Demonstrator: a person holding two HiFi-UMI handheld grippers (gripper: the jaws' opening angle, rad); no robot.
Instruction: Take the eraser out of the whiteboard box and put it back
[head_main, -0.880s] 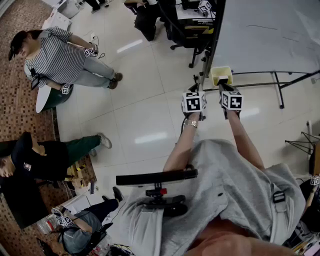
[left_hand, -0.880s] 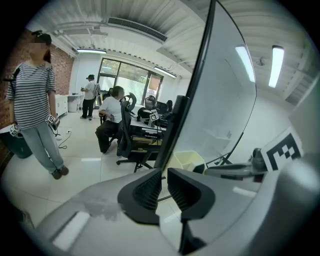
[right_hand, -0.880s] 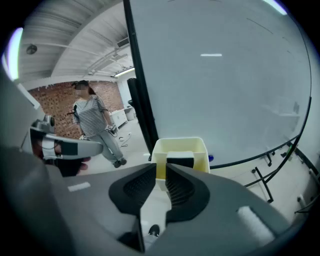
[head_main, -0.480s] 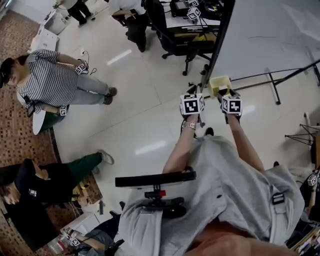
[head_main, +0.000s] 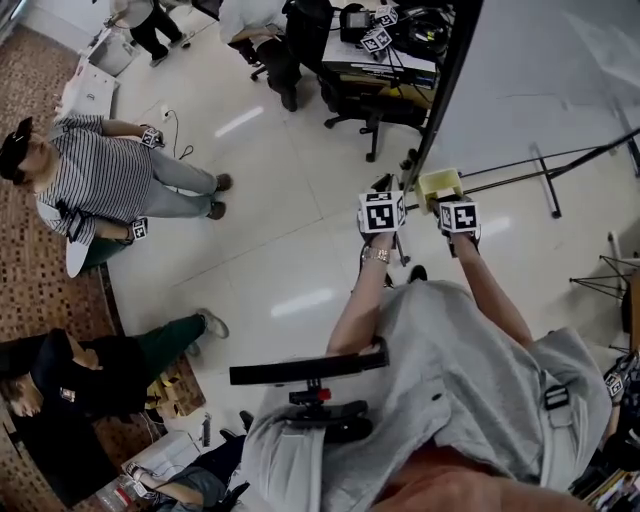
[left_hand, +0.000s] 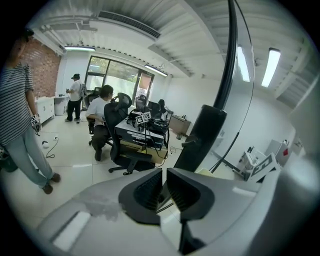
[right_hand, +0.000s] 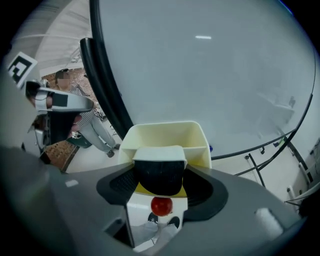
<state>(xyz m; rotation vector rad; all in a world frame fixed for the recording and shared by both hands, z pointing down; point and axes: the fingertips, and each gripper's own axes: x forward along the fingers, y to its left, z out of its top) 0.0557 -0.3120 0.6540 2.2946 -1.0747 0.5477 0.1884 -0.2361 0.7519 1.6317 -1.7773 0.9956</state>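
The eraser (right_hand: 160, 170) has a white back and a black felt face. It sits between the pads of my right gripper (right_hand: 160, 182), which is shut on it. Just beyond it is the cream whiteboard box (right_hand: 165, 132), open at the top and fixed at the lower corner of the whiteboard (right_hand: 200, 75). The eraser's white back overlaps the box's front wall, and I cannot tell if any of it is inside. In the head view the right gripper (head_main: 450, 205) is at the box (head_main: 438, 185), with the left gripper (head_main: 388, 190) beside it. The left gripper (left_hand: 164, 187) is shut and holds nothing.
The board's black frame (head_main: 445, 90) and stand legs (head_main: 545, 180) are right of the box. An office chair (head_main: 365, 105) and a desk stand behind. A person in a striped shirt (head_main: 90, 185) and others sit on the floor at left. A small red round thing (right_hand: 161, 205) shows under the eraser.
The head view has swung, so the box and both grippers sit lower in the picture. The right gripper's cube is now closer to the box. The left gripper stays beside it.
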